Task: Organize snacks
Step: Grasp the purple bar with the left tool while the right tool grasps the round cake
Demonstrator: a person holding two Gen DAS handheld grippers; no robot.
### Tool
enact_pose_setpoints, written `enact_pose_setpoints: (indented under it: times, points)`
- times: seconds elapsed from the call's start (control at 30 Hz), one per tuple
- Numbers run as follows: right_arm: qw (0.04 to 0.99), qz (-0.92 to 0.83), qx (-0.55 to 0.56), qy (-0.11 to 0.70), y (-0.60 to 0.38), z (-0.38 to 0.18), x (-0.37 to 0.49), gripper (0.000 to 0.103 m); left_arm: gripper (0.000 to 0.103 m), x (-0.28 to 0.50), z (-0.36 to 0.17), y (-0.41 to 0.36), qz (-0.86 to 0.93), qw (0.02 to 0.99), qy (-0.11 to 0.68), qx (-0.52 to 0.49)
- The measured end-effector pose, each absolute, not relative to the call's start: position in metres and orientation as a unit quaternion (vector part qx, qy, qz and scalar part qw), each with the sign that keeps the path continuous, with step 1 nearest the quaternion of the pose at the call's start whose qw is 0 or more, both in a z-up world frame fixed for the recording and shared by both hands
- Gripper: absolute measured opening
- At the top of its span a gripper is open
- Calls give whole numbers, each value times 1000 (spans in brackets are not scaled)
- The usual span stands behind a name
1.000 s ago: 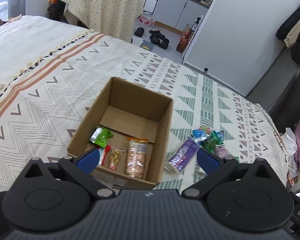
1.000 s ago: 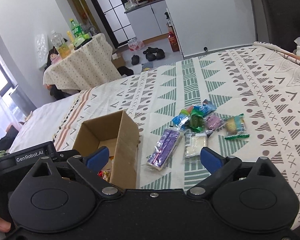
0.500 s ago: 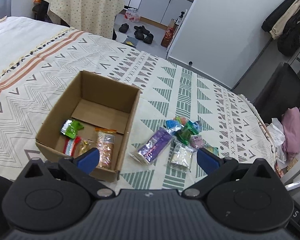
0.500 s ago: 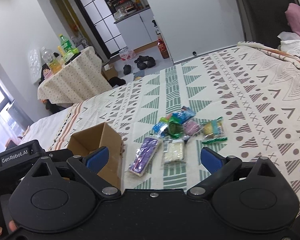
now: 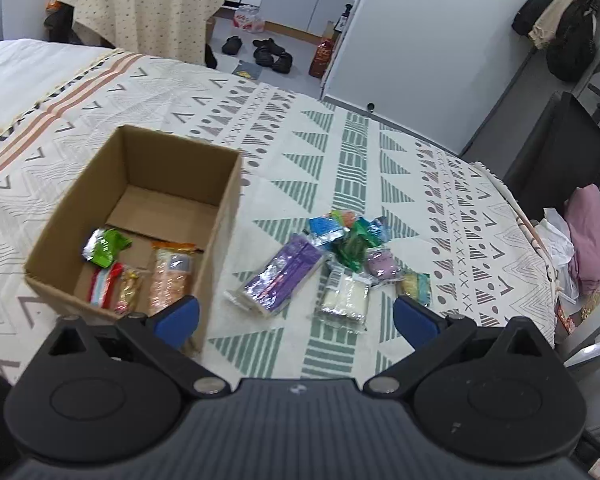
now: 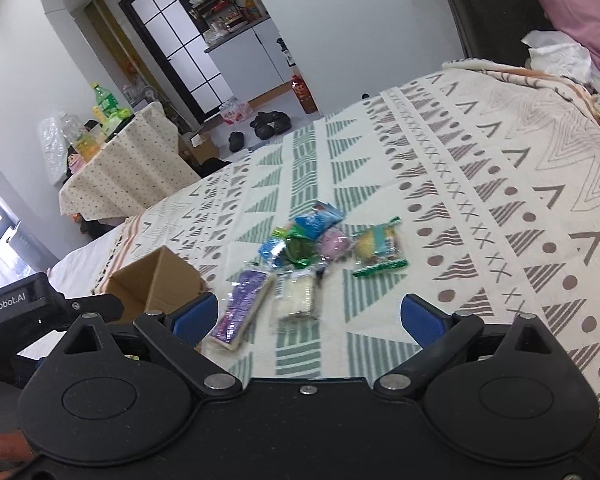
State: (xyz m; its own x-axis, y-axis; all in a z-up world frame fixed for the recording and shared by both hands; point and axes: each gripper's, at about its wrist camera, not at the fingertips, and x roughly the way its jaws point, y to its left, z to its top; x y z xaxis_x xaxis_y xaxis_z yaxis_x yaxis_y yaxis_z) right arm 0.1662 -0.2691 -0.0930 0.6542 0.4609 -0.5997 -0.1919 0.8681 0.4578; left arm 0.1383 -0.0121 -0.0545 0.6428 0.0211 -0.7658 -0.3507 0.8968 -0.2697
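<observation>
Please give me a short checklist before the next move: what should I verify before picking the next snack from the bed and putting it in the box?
1. Left gripper open and holding nothing: ok.
2. Right gripper open and holding nothing: ok.
3. Cardboard box upright, top open, free floor at the far end: ok.
4. Purple packet, the snack nearest the box, lies flat on the bedspread with nothing on top: ok.
5. White packet free of its neighbours: not ok, its far end meets the pile.
6. Small snacks in the pile separated for a single grasp: not ok, they overlap.
</observation>
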Motion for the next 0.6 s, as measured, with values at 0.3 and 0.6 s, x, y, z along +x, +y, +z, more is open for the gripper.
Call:
enact_pose_setpoints:
  times: [0.3,0.6]
  points:
    - [886,177,203,378,-283,-120,186,96,100,168,-72,-32,101,888,416,-165]
    - [879,174,206,393,-280,-139,213,84,87,201,-97,-37,117,880,438,-138]
